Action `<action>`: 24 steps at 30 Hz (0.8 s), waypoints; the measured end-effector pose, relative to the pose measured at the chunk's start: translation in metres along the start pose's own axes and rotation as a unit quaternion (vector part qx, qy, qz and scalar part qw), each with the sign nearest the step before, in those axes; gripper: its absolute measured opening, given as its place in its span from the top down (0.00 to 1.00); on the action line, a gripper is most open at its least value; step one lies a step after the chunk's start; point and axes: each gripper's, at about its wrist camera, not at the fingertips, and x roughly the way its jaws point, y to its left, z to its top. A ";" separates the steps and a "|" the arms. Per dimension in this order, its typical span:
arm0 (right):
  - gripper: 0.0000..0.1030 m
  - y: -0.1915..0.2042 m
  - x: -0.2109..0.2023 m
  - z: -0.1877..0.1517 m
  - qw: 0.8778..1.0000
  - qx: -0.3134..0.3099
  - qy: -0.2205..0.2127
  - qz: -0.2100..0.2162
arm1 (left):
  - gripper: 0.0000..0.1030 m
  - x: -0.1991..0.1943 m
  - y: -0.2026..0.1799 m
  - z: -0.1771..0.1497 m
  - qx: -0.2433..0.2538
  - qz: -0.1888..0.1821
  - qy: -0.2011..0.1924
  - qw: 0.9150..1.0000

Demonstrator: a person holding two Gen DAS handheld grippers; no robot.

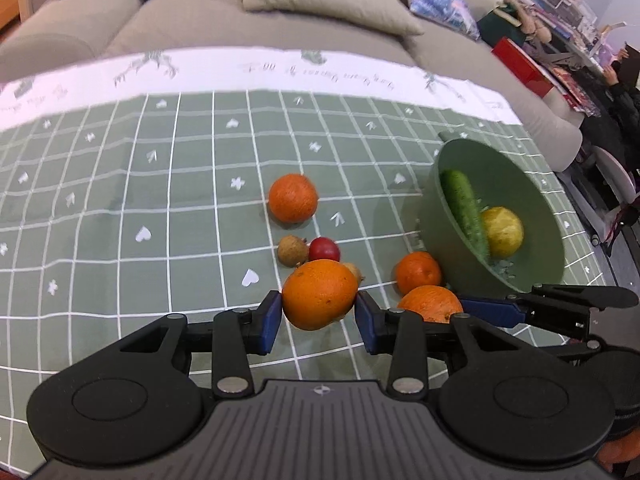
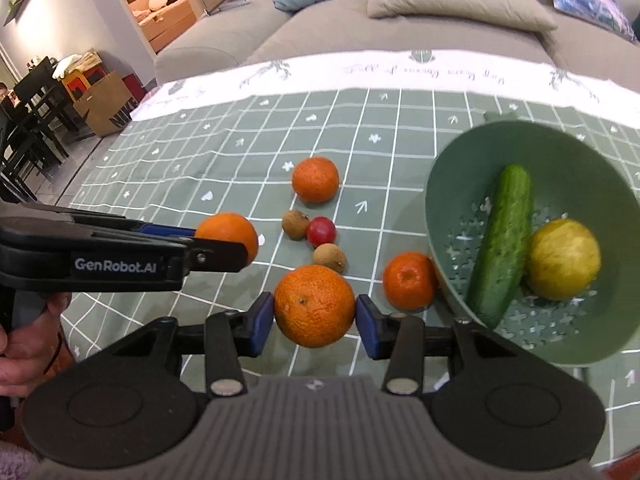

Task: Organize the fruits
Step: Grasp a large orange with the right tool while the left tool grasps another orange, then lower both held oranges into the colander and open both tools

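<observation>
The left gripper (image 1: pixel 319 312), black jointed plastic with blue rubbery pads, is clenched on a round, dimpled orange (image 1: pixel 319 294); both pads press its sides and it sits above the cloth. The right gripper (image 2: pixel 315 318), of the same build, grasps a second pebbly-skinned orange with a small stem scar (image 2: pixel 314 305) in the same way, one blue pad against each flank.

Under both lies a sage-green tablecloth (image 1: pixel 120 208) ruled with thin white grid lines and dotted with white hearts and arrows, with a white printed border at its far edge. On it rests a matte green plastic colander bowl (image 2: pixel 448 200), its floor pierced with cross-shaped holes. Inside it a long, bumpy dark-green cucumber (image 2: pixel 500 248) leans against the wall, touching a round yellow-green citrus fruit (image 2: pixel 562 258) with faintly streaked rind.

Loose on the cloth: a small glossy-orange mandarin (image 2: pixel 409 280) touching the bowl's outer wall, another orange mandarin (image 2: pixel 315 179) farther back and apart, and between them a tight cluster of a smooth red cherry tomato (image 2: pixel 321 231) and two rough, tan, ball-shaped longans (image 2: pixel 295 224), one on either side of the tomato.

Beyond the table stands a beige fabric sofa (image 2: pixel 320 28) with plump cushions. A person's hand (image 2: pixel 24 344) grips the left gripper's handle in the right wrist view.
</observation>
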 end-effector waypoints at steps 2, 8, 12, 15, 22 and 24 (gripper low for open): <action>0.60 -0.001 -0.011 -0.001 1.000 0.000 -0.007 0.000 | 0.57 -0.009 -0.007 -0.001 0.005 -0.002 -0.011 1.000; 0.60 -0.006 -0.039 -0.006 0.999 -0.004 -0.030 -0.012 | 0.57 -0.026 -0.028 -0.004 0.028 -0.005 -0.029 0.999; 0.60 -0.015 -0.054 -0.009 0.999 -0.003 -0.039 -0.027 | 0.57 -0.030 -0.044 -0.002 0.046 -0.010 -0.037 0.998; 0.60 -0.024 -0.064 -0.010 0.998 -0.007 -0.045 -0.041 | 0.57 -0.031 -0.057 0.001 0.056 -0.016 -0.042 0.997; 0.60 -0.057 -0.083 -0.007 0.997 -0.004 -0.052 -0.064 | 0.57 -0.023 -0.087 0.014 0.089 -0.035 -0.044 0.994; 0.60 -0.067 -0.087 -0.004 0.996 -0.007 -0.053 -0.071 | 0.57 -0.018 -0.096 0.018 0.099 -0.043 -0.042 0.993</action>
